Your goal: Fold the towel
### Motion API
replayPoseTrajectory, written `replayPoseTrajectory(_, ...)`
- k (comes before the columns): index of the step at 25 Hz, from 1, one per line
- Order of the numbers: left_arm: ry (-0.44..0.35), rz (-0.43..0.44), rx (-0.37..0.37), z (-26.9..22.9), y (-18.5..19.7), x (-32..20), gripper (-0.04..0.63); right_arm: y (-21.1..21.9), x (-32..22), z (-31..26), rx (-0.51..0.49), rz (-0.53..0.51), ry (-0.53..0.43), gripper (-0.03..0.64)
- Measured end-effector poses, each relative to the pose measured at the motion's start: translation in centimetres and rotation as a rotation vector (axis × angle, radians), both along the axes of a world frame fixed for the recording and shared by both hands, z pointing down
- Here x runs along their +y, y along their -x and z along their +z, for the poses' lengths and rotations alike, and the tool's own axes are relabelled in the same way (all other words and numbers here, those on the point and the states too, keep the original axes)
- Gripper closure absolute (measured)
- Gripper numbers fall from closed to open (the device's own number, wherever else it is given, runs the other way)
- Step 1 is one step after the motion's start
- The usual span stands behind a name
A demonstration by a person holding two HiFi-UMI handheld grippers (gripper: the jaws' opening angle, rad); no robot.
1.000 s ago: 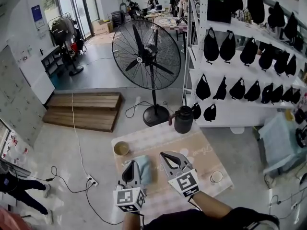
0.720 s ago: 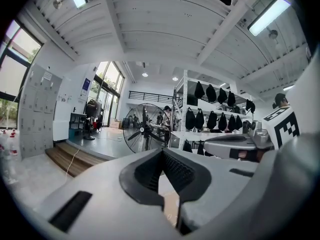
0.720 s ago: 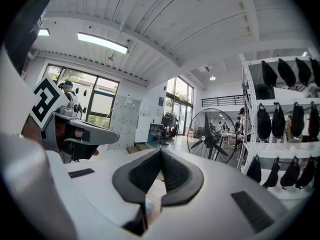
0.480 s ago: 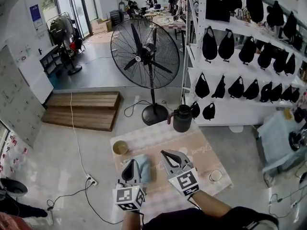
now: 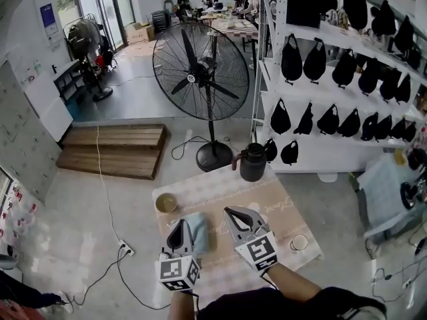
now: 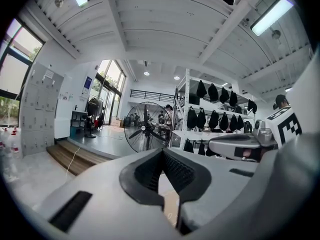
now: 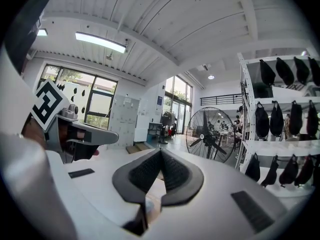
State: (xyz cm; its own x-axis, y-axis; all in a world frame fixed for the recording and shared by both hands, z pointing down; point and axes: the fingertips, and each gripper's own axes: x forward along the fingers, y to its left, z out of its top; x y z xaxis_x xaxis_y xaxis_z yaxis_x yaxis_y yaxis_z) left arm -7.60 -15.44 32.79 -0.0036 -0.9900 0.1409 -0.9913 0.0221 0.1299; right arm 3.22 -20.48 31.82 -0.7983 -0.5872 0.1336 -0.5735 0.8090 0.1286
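Fingers (image 6: pixel 147 171) of the left gripper (image 5: pixel 180 224) are pressed together at their tips, the ribbed dark pads meeting in a point with nothing between them. Those of the right gripper (image 5: pixel 231 211) are closed the same way, pad against pad, and hold nothing. Both grippers are held side by side, close to level, over the near half of a low table (image 5: pixel 267 209) covered in a pale pink and beige cloth. Each one shows at the edge of the other's view.

Between the two grippers lies the towel (image 5: pixel 198 231), a small pale-blue rectangle on the table. It is just right of the left gripper's fingers, and whether they touch it I cannot tell. The right gripper is apart from it.

A bowl (image 5: pixel 167 203) sits near the table's left edge, a dark jug (image 5: pixel 253 164) at its far edge and a white cup (image 5: pixel 299 244) towards the right. Beyond the table stands a large black fan (image 5: pixel 203 62), with white shelves (image 5: pixel 313 92) of black bags (image 5: pixel 291 59) to its right. A wooden platform (image 5: pixel 113 152) lies on the floor at left, and a power strip (image 5: pixel 124 249) with cables nearer by
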Motion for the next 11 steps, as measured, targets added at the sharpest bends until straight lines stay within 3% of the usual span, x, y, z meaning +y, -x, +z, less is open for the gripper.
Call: replayPoseTrajectory(11, 0.006, 0.006, 0.004, 0.1, -0.4, -0.21, 0.591, -0.35, -0.11, 0.15, -0.004, -0.002, 0.002, 0.617)
